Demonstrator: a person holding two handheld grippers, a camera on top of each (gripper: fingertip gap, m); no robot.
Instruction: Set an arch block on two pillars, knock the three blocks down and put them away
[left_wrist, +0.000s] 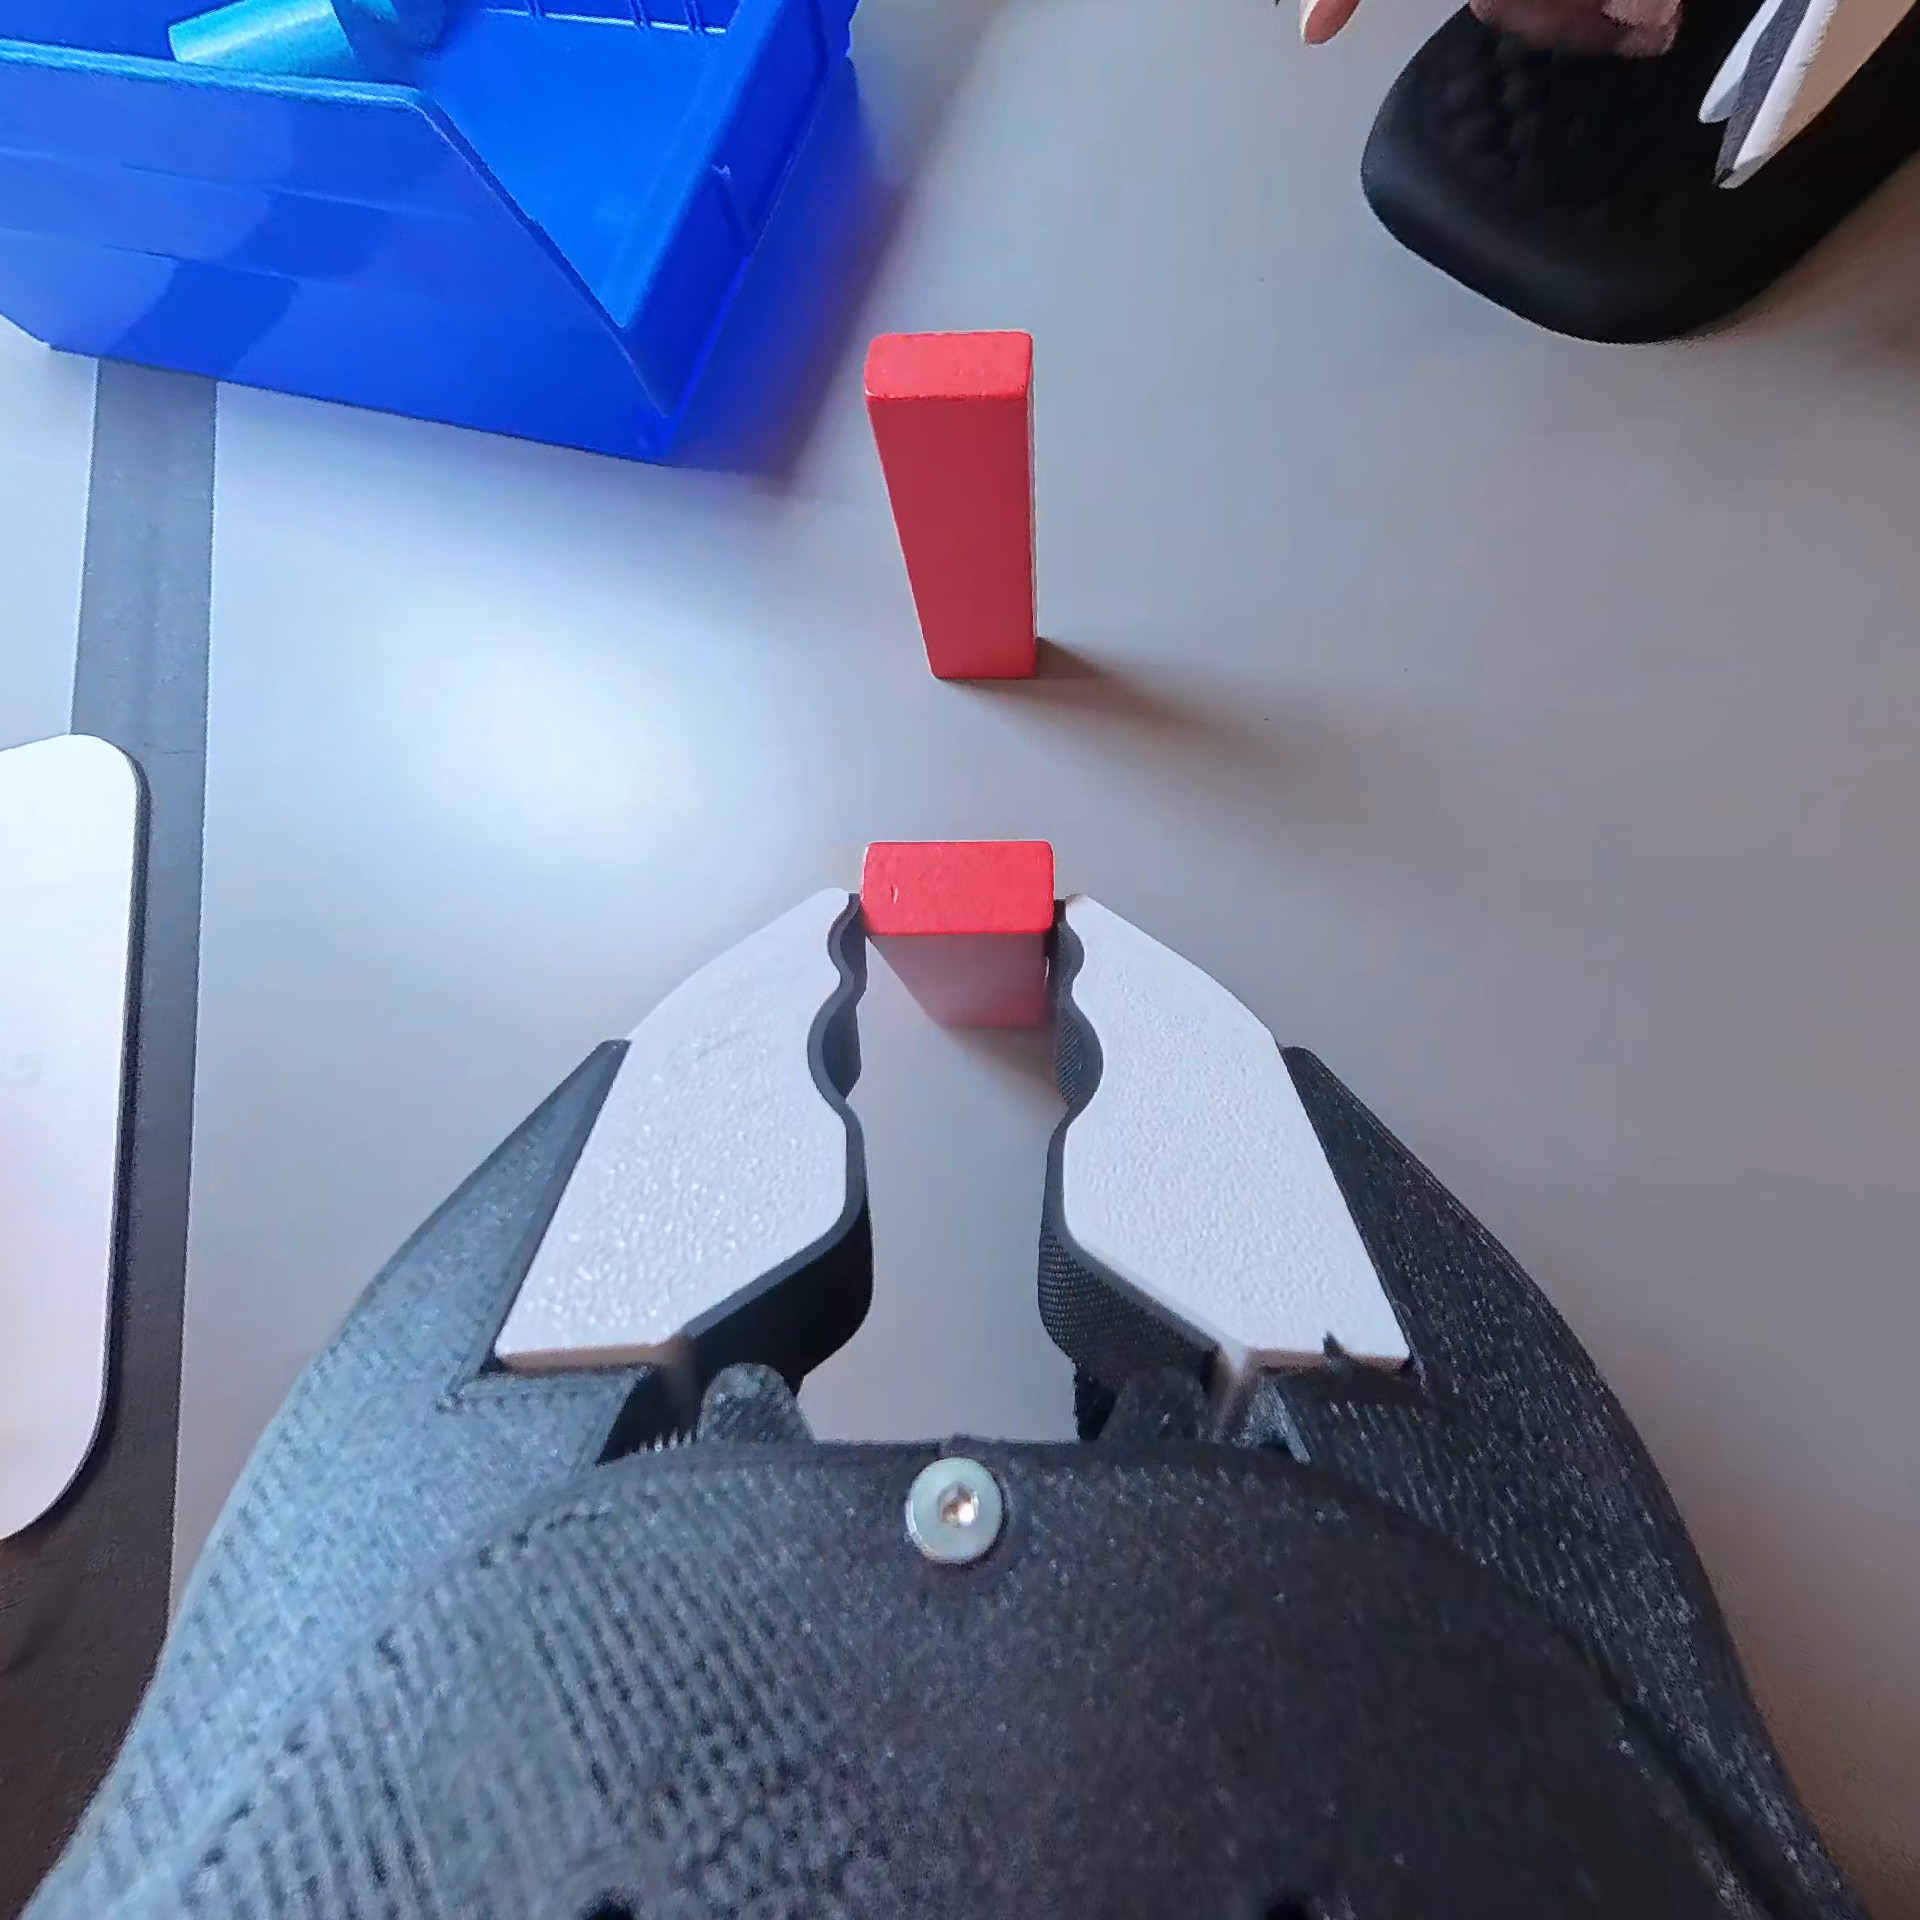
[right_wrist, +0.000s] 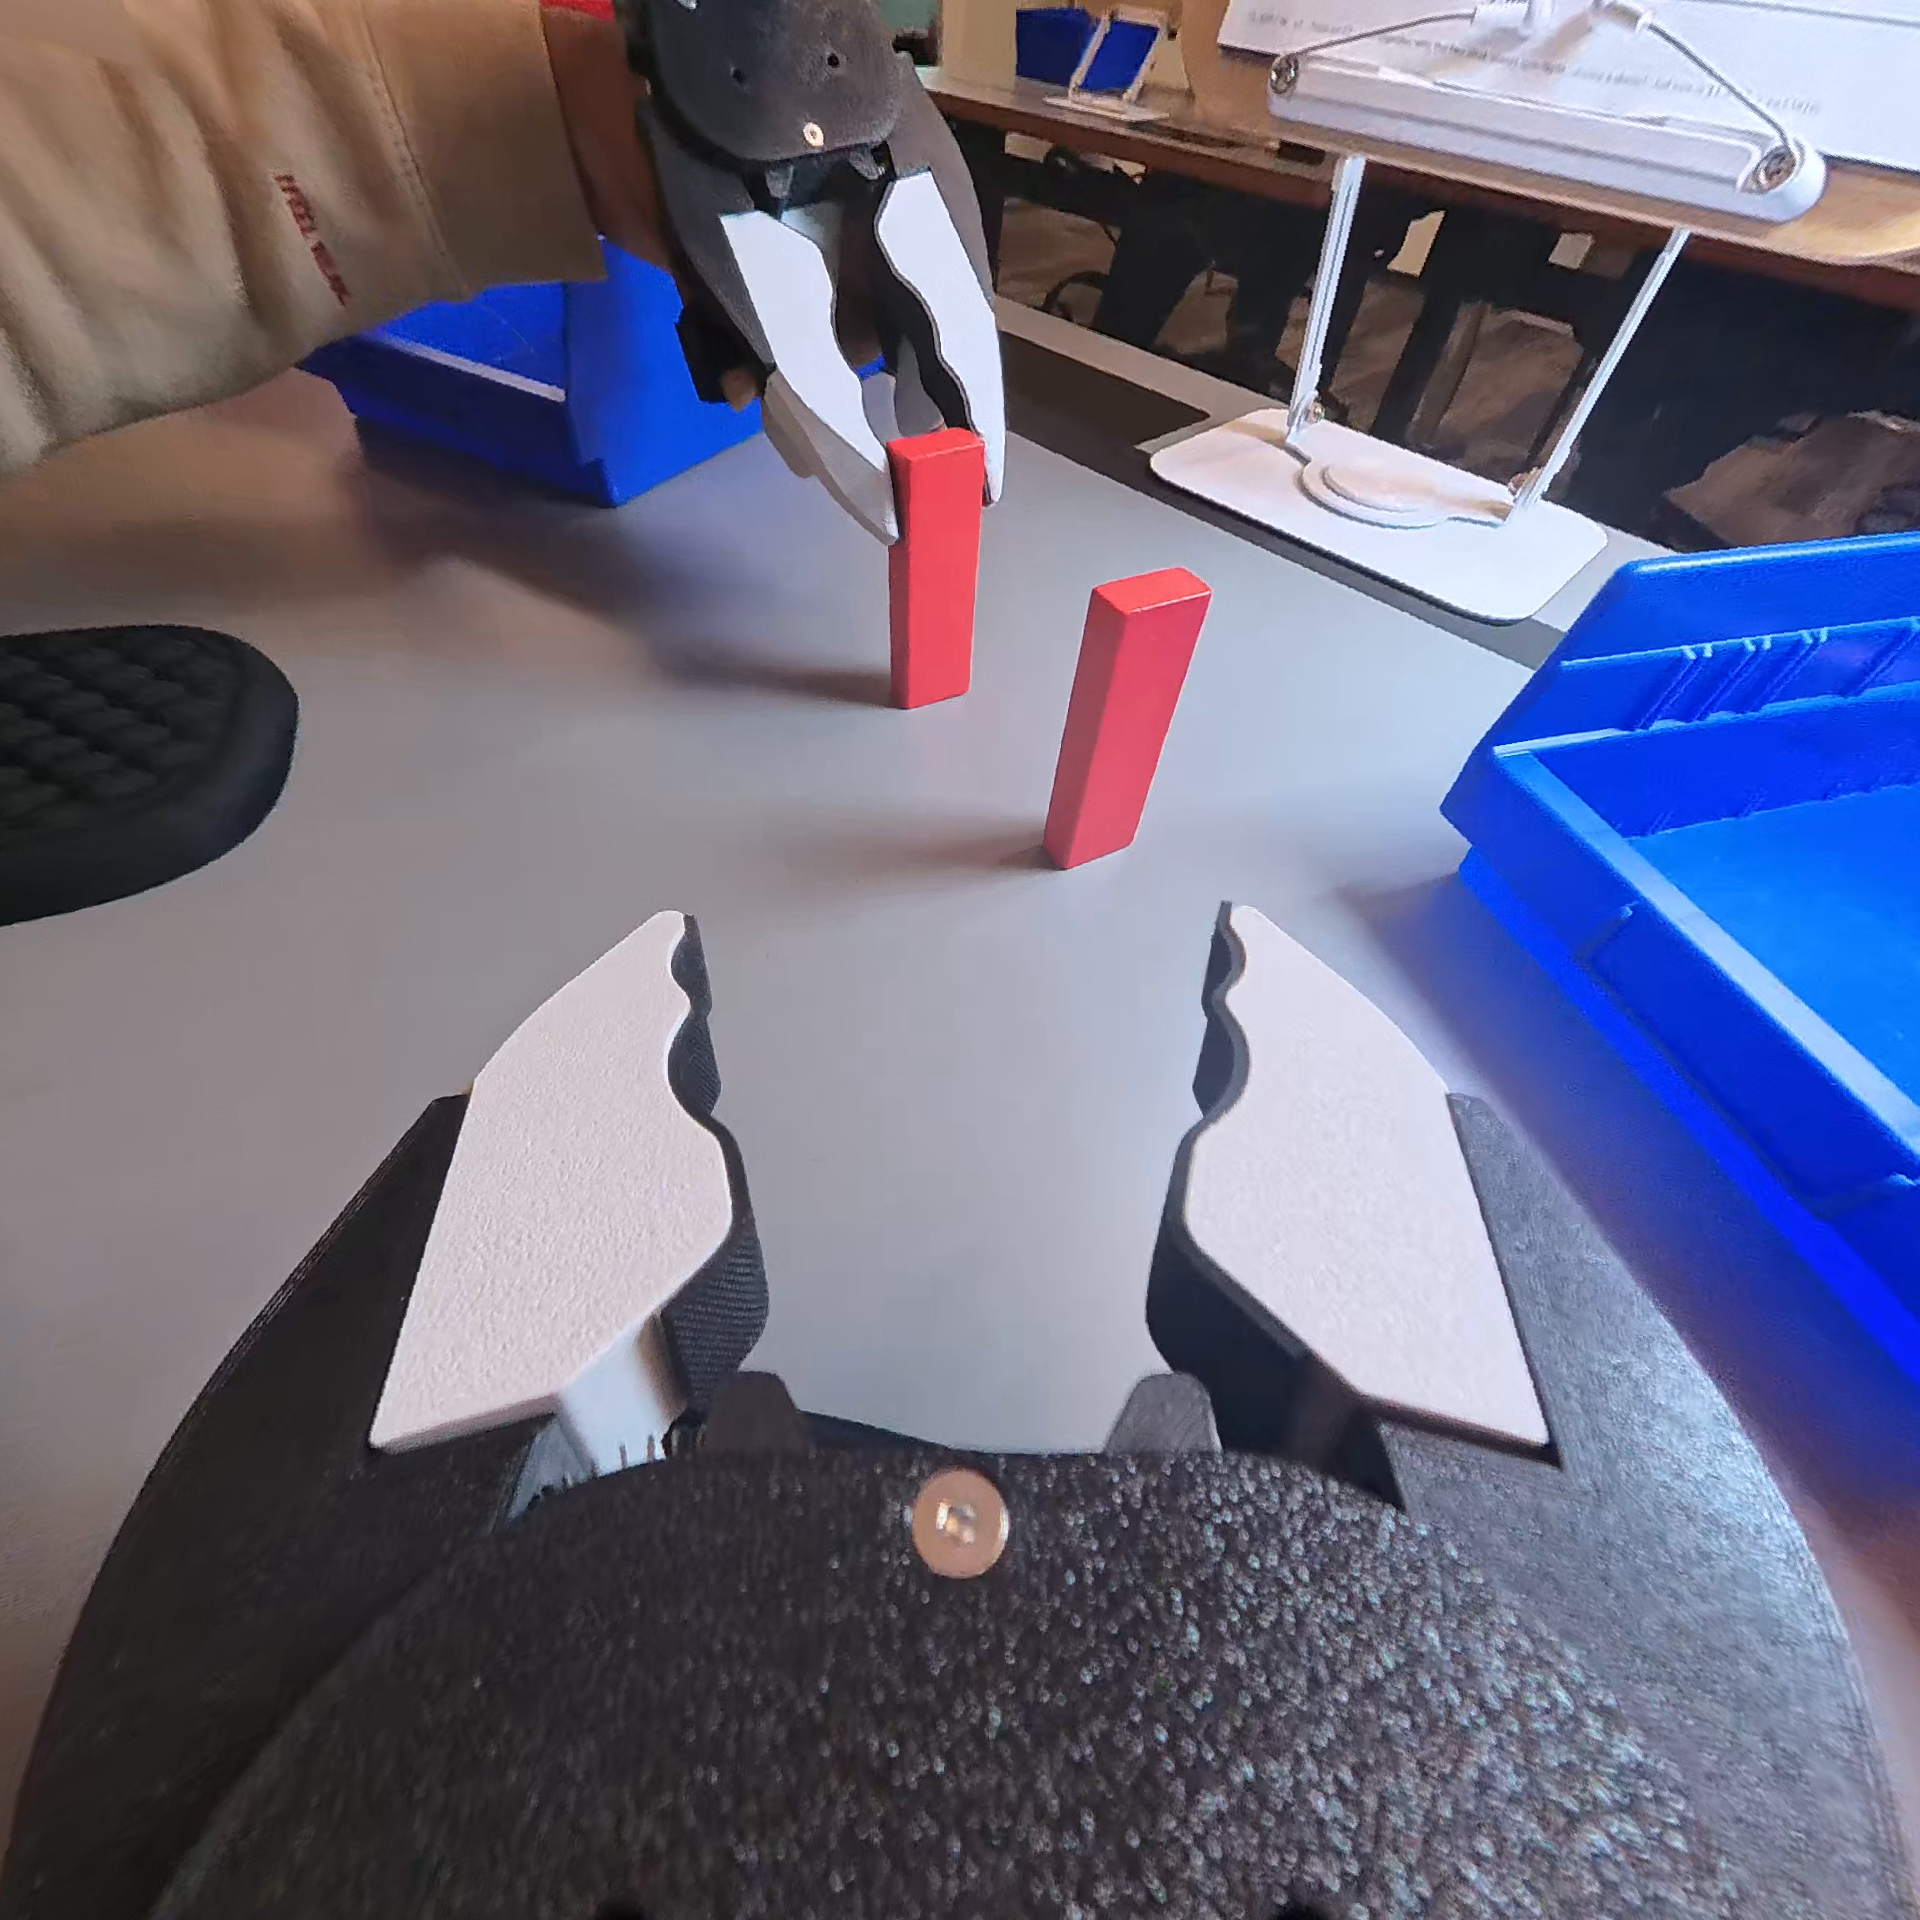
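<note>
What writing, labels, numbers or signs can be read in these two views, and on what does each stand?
Nothing can be read clearly.
Red lettering on the tan sleeve: too blurred to read.
Faint print on the white sheet at the top right: too small to read.
The red block in the claw, the free red block and the near blue bin: no writing visible.
</note>
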